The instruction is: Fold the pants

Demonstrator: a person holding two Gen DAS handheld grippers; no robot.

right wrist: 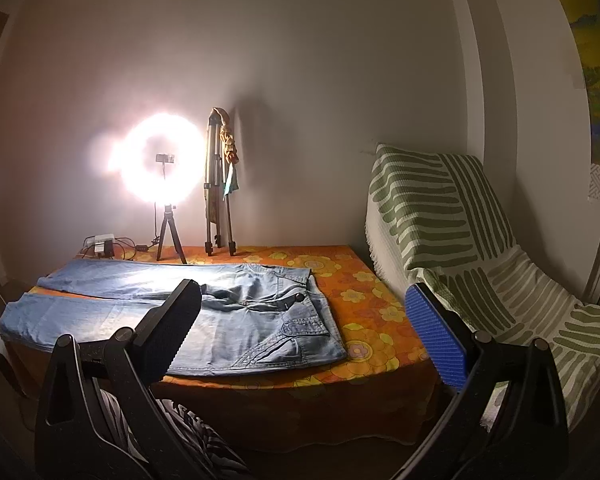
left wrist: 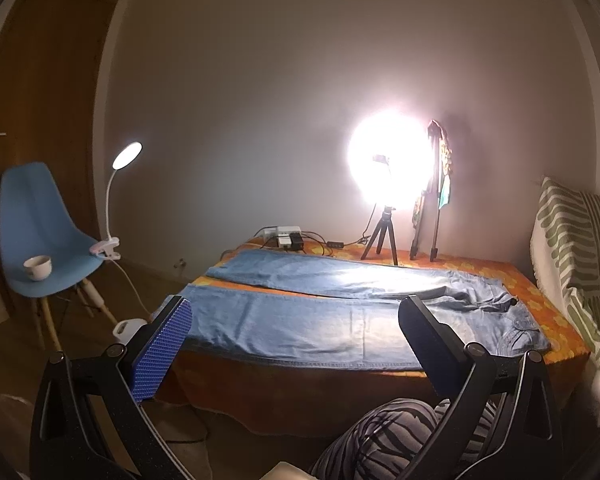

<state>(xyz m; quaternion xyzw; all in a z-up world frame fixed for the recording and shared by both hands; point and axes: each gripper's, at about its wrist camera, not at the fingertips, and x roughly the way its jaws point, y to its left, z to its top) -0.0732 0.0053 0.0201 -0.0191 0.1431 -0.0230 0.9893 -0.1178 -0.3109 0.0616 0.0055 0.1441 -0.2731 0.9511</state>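
light-blue denim pants (right wrist: 236, 312) lie flat and unfolded, legs apart, on the orange flowered surface (right wrist: 380, 300); left hand-held gripper (left wrist: 296, 320) and right hand-held gripper (right wrist: 304, 308) hover spread wide, holding nothing.

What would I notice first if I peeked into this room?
First, the glowing ring light on its small tripod at the back of the table, shining against the wall. Next, the blue jeans spread flat across the orange flowered tablecloth, legs side by side, with both grippers hanging open in front of them. Off to the left, a blue chair holds a white cup.
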